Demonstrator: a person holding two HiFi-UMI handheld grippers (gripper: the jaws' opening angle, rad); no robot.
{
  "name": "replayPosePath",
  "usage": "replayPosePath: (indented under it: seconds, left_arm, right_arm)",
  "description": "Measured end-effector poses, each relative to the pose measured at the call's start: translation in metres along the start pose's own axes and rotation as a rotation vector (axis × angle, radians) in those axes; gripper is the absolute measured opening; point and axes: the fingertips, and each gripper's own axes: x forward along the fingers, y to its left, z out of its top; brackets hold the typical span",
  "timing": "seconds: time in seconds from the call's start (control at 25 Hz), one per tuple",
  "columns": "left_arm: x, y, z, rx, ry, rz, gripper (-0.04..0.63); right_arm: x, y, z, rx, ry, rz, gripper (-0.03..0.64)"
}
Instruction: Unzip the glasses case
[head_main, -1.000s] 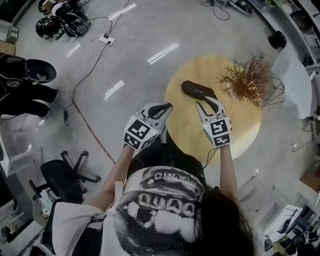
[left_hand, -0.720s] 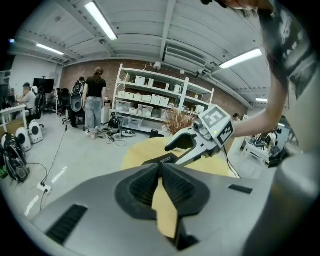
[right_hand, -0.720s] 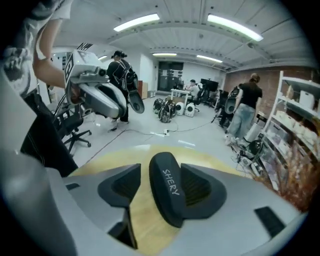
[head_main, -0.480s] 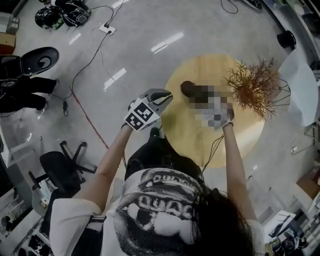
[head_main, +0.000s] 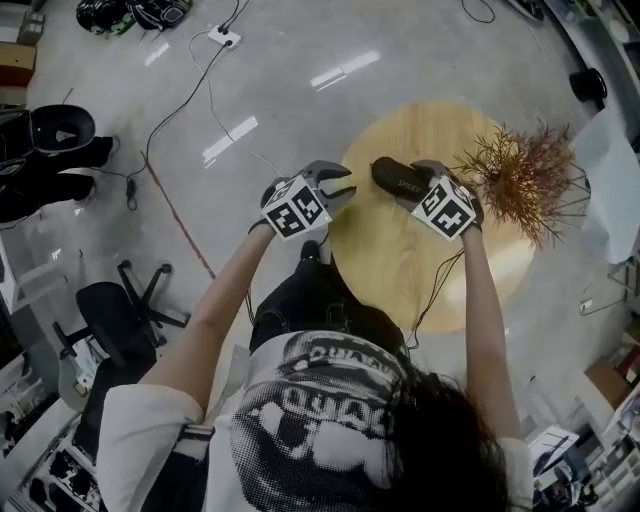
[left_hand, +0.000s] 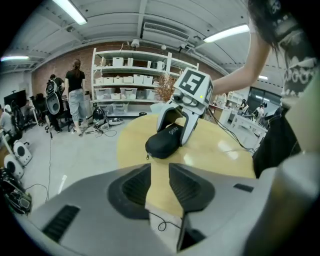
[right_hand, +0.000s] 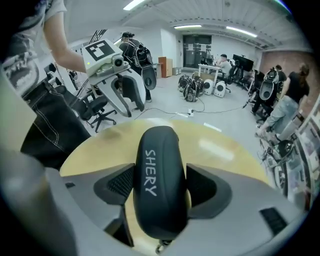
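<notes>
step: hold the case steady, then bring the left gripper in to the zip
right gripper (right_hand: 160, 189): fingers clamped on the sides of the glasses case (right_hand: 159, 170)
left gripper (left_hand: 160, 186): fingers slightly apart, nothing between them, short of the case
how to: keep the right grip firm and low; pinch the small tab (left_hand: 148, 156), likely the zip pull, and drag along the seam
case: dark, oblong, white lettering, zipped, lying on the round wooden table (head_main: 400, 270) near its edge

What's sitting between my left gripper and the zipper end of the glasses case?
Nothing visible. Only bare table lies between the left gripper and the zipper pull on the glasses case; the right gripper clamps the case farther back.
</notes>
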Motion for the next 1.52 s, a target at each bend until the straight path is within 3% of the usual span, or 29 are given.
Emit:
replayPosePath:
  seconds: [0.4,0.68,0.8,0.96,1.2,1.52]
  left_arm:
    - [0.007,-0.032,-0.034,0.169,0.130,-0.078,0.112]
    - [0.018,-0.060,-0.050,0.281,0.158,-0.157,0.106]
    - [0.019,-0.067,-0.054,0.283,0.151,-0.170,0.047]
    - [0.020,-0.067,-0.055,0.229,0.151,-0.150,0.025]
    - [0.006,-0.076,-0.059,0.200,0.144,-0.149,0.017]
    - [0.002,-0.095,-0.058,0.127,0.091,-0.122,0.012]
  right_arm:
    - [0.002,0.068,0.005,-0.107,0.027,0.080,0.321]
    - [0.007,0.097,0.005,-0.127,0.048,0.091,0.321]
    - [0.010,0.102,0.002,-0.117,0.059,0.091,0.321]
    - [0.011,0.102,-0.002,-0.102,0.070,0.080,0.321]
    - [0.010,0.106,0.001,0.031,0.028,0.083,0.319]
    - [0.013,0.111,0.008,0.346,-0.031,0.019,0.318]
